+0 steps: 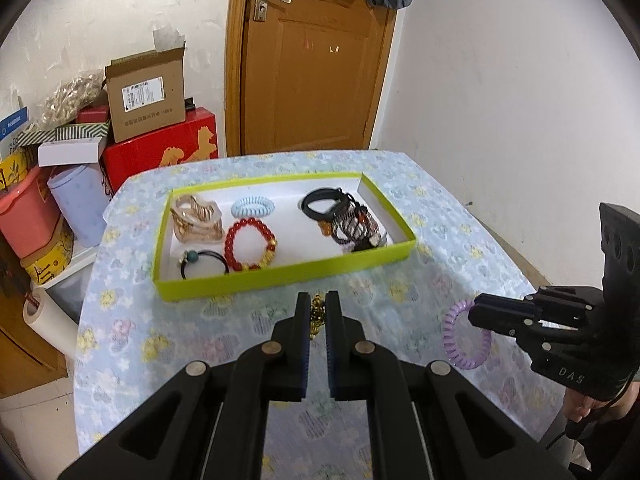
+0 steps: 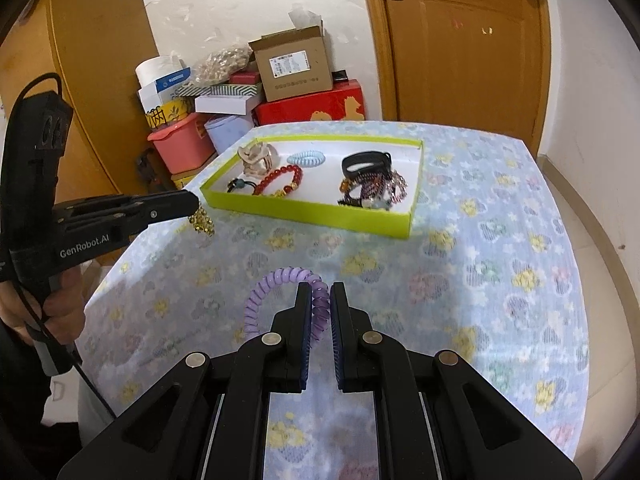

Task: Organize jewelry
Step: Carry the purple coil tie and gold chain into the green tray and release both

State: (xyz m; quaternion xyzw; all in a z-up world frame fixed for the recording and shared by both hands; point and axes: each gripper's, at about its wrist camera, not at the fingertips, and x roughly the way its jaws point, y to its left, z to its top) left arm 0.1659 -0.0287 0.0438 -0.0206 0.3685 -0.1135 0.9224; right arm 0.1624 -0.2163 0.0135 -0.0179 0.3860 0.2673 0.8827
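Both grippers loaded, neither piece in the tray yet.

Left gripper (image 1: 319, 300): jaws nearly together, clamped on a gold bead bracelet (image 1: 317, 314) that shows as a thin gold strip in the gap at frame centre. In the right wrist view the same bracelet (image 2: 203, 222) hangs in a loose bunch below the tip at centre left, just short of the tray's near left corner. Whether its lowest beads touch the cloth I cannot tell.

Right gripper (image 2: 321, 294): jaws drawn in on one side of a purple coil hair tie (image 2: 276, 292); the rest of the loop arcs out to the left of the fingers, lower centre of frame. In the left wrist view the tie (image 1: 464, 336) sits at right of frame, well below the tray's right end.

Green tray (image 1: 288, 276): long axis runs left to right across the upper middle of the left wrist view, near wall facing both grippers. Inside: a red bead bracelet (image 1: 250, 250), a light blue coil tie (image 1: 253, 207), a hair claw, black bands and a dark tangle at the right end.

Judgement: the tray lies straight ahead of the left gripper and close; the right gripper is farther off. The left piece looks likely to go first, lifted over the near wall into the white floor between red bracelet and dark tangle.
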